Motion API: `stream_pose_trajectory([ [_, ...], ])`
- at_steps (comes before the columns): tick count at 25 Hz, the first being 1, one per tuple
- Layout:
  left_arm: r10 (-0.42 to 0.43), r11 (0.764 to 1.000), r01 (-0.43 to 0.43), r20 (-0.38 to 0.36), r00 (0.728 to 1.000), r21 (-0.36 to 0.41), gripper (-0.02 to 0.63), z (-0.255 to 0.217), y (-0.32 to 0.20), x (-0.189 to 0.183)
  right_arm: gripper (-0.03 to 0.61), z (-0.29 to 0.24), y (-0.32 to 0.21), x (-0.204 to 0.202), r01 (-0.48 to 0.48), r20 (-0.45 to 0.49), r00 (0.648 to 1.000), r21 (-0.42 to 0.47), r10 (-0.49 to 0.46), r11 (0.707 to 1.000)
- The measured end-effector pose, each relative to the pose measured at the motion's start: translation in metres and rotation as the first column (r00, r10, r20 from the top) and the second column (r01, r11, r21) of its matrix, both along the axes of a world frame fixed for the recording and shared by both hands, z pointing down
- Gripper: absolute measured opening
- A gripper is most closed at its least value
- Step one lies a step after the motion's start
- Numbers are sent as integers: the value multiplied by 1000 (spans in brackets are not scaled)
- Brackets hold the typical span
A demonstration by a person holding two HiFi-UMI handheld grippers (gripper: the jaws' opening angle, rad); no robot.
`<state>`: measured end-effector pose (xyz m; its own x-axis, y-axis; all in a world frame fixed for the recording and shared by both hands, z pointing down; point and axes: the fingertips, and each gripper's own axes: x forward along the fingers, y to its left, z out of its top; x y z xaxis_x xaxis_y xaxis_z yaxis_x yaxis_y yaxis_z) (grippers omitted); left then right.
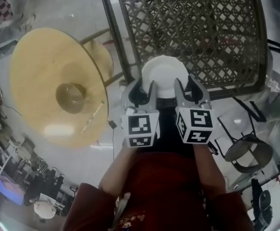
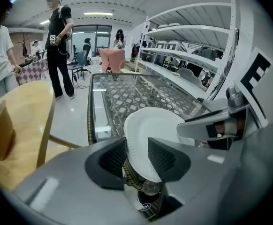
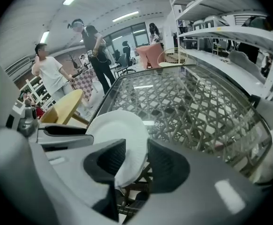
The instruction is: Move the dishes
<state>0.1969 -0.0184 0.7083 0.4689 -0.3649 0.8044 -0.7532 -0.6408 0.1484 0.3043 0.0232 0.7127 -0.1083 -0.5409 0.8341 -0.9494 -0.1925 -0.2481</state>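
A white plate (image 1: 164,73) hangs over the near edge of the glass-topped lattice table (image 1: 193,32), gripped from both sides. My left gripper (image 1: 142,91) is shut on the plate's left rim and my right gripper (image 1: 188,88) on its right rim. In the left gripper view the plate (image 2: 150,130) runs tilted between the left gripper's (image 2: 136,156) dark ribbed pads, with the other gripper's finger (image 2: 211,125) over its right side. The right gripper view has the plate (image 3: 117,130) edge-on between the right gripper's (image 3: 135,161) pads.
A round wooden table (image 1: 53,85) with a dark bowl stands to the left. A round stool (image 1: 248,153) sits at the lower right. White shelves (image 2: 188,46) line the lattice table's far side. People (image 2: 59,46) stand beyond the wooden table.
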Motion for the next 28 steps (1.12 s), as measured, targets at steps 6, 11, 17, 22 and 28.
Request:
stream_pose_trajectory([
  [6, -19, 1000, 19, 14, 1000, -17, 155, 14, 2, -1, 152, 14, 0, 0, 0, -3, 1000, -26, 0, 1000],
  [11, -33, 999, 34, 34, 999, -28, 155, 26, 2, -2, 152, 29, 1, -1, -7, 10, 1000, -46, 8, 999],
  [17, -47, 998, 49, 51, 998, -47, 160, 31, 3, -1, 153, 32, 3, 1, -15, -8, 1000, -63, 15, 998],
  [22, -45, 997, 48, 52, 998, -57, 193, 34, 5, -2, 170, 35, 2, -1, -23, -1, 1000, -72, 23, 997],
  [28, -44, 998, 46, 35, 998, -49, 221, 21, 3, -5, 179, 21, 1, 2, -55, -23, 998, -55, 53, 997],
])
